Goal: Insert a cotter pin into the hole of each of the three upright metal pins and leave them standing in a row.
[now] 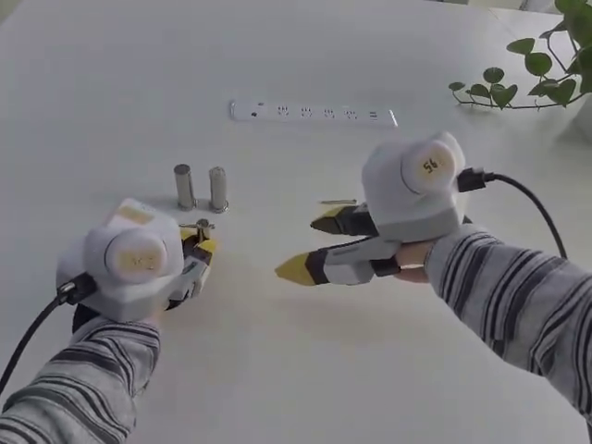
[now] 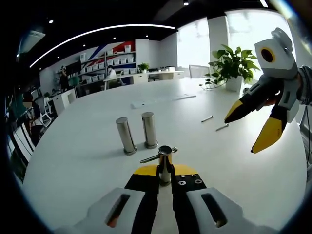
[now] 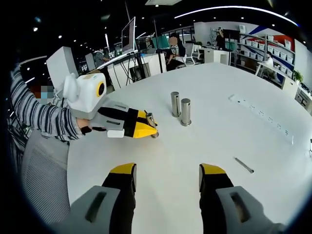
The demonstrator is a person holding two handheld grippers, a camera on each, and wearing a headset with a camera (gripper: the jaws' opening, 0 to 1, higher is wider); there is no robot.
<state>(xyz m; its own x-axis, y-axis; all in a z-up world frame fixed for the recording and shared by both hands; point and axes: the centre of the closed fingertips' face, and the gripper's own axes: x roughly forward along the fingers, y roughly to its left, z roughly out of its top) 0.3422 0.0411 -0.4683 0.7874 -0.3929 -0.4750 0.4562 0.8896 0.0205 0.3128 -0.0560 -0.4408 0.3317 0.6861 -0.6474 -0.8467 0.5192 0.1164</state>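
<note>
One short silver metal pin [image 2: 165, 155], squeezed in the left gripper [image 2: 165, 171], has its thin wire cotter pin [image 2: 150, 158] in; two bare silver pins [image 2: 126, 135] wait, right gripper [image 3: 167, 178] open.

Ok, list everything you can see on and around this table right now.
table: one, white, under everything.
bare metal pins: two, silver, upright side by side.
third metal pin: one, silver, clamped in left gripper, cotter pin through it.
loose cotter pins: two, silver, lying right of the pair.
power strip: one, white, far side.
plant: one, green, far right.
left gripper: one, white with yellow tips, shut.
right gripper: one, same colours, open.
sleeves: two, striped grey, behind the grippers.
</note>
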